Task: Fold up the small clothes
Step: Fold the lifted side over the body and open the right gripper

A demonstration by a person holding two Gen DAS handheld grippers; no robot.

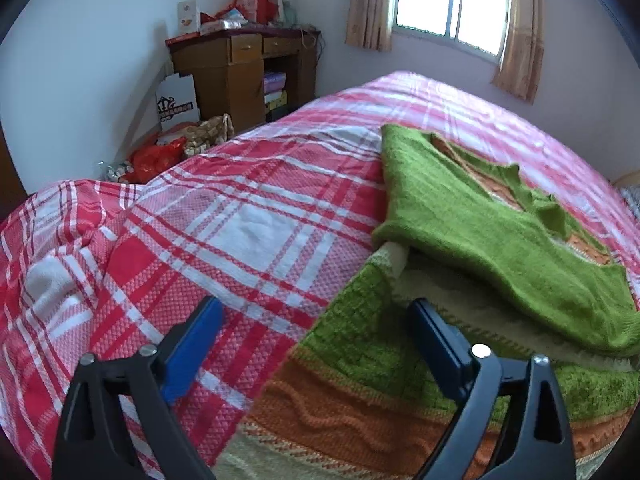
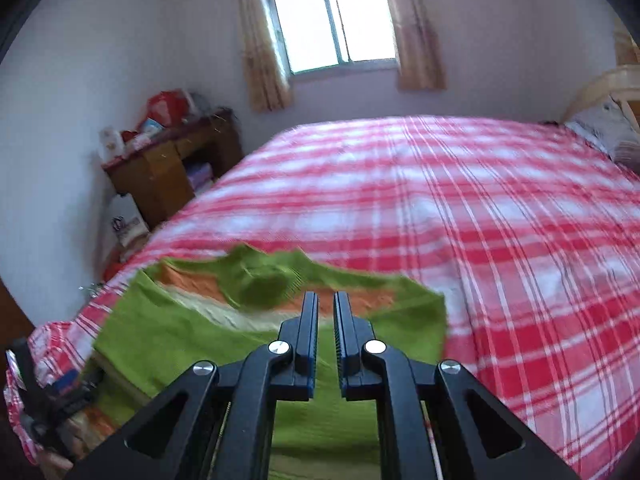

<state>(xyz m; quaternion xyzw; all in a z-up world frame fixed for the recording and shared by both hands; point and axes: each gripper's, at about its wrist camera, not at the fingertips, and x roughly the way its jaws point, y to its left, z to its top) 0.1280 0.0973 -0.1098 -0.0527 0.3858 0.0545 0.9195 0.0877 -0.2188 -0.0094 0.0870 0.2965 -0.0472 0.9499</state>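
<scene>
The right gripper point(image 2: 326, 300) sat nearly closed, gripping nothing visible, above the green-and-orange knitted sweater point(image 2: 208, 328) low in frame on the red plaid bedsheet point(image 2: 500, 240). The left gripper point(image 1: 316, 312) gaped wide; it probably needed the hem squarely.

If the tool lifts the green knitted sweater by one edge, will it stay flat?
Probably not: the green knitted sweater already drapes in soft folds, so it should sag. Its coarse knit likely grips the plaid bedsheet rather than sliding.
</scene>
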